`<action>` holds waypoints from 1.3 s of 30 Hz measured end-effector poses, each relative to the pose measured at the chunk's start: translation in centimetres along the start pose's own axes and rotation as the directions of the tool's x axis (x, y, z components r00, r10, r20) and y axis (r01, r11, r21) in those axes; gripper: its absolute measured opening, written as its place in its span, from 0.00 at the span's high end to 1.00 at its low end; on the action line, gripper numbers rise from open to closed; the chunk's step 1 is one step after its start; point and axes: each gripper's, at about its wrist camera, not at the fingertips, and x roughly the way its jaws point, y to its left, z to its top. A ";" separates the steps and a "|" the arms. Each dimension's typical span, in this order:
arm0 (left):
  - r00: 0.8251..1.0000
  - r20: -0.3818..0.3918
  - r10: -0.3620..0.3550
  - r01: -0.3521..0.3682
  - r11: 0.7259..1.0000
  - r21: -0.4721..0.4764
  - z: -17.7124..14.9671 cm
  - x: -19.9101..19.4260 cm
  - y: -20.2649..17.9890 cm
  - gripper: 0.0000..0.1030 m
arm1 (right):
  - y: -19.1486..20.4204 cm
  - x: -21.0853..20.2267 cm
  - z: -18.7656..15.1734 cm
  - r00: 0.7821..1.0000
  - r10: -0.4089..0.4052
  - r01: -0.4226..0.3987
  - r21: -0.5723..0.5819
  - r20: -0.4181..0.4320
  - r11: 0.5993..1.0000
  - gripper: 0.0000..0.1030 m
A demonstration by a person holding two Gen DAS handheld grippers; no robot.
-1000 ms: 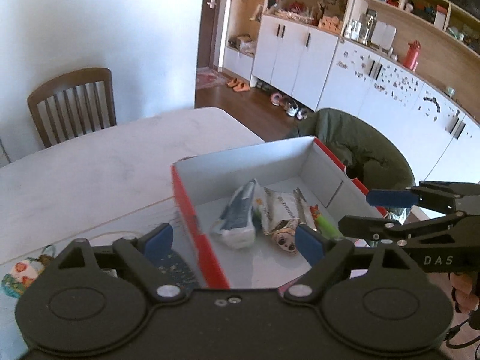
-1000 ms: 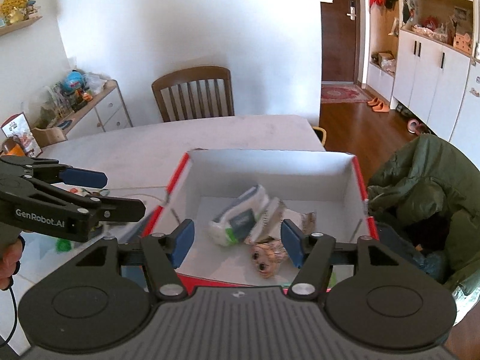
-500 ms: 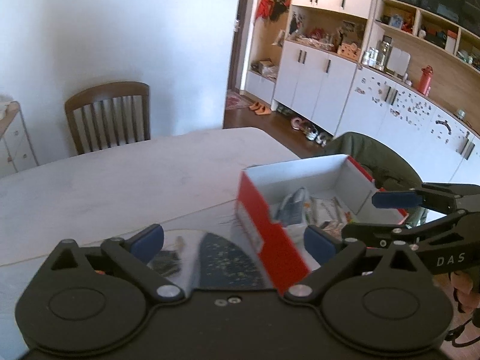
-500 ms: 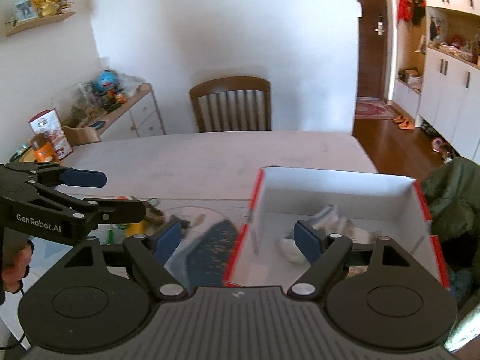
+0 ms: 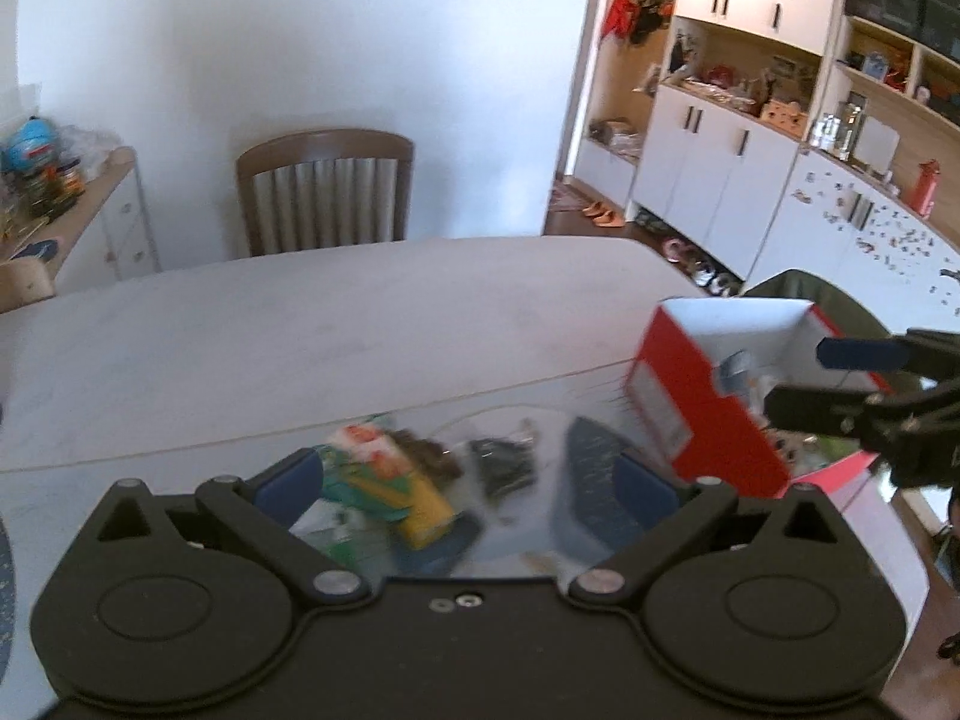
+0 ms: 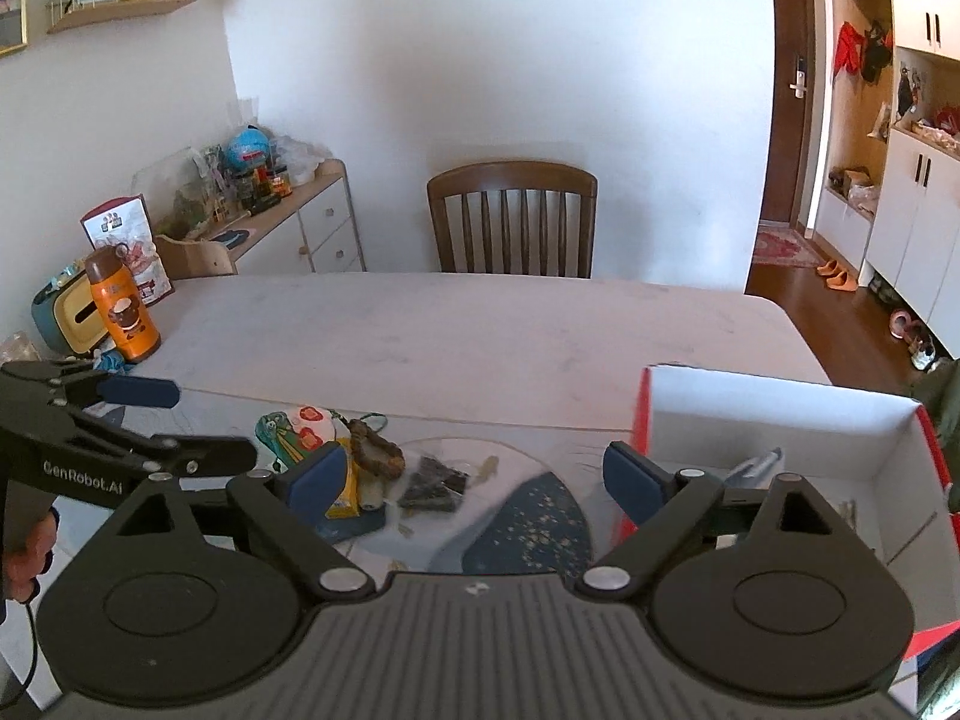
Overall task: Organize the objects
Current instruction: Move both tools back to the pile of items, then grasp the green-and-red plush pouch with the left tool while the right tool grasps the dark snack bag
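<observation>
My left gripper [image 5: 465,483] is spread wide with nothing in it, my right gripper [image 6: 474,477] likewise; the loose pile sits at the table's [image 6: 480,330] near edge, dead ahead of my left; the yellow packet [image 6: 342,492] runs lengthwise away from me; the red-and-white box [image 6: 774,420] waits at the right corner; left looks nearer to the pile.
</observation>
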 end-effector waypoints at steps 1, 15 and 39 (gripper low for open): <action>1.000 0.004 0.006 -0.006 1.000 -0.003 -0.3 0.1 0.6 0.01 | 0.4 0.5 0.1 1.000 -0.002 0.002 -0.002 -0.007 1.000 0.09; 1.000 0.020 -0.006 0.008 0.996 -0.089 -1.8 3.8 6.8 0.01 | 2.9 9.3 0.2 0.986 -0.053 0.047 -0.046 -0.157 0.998 0.09; 0.996 -0.078 -0.050 0.048 0.998 -0.027 -1.9 12.5 7.5 0.05 | 2.6 21.3 -2.7 0.940 -0.039 0.037 -0.012 -0.340 0.999 0.10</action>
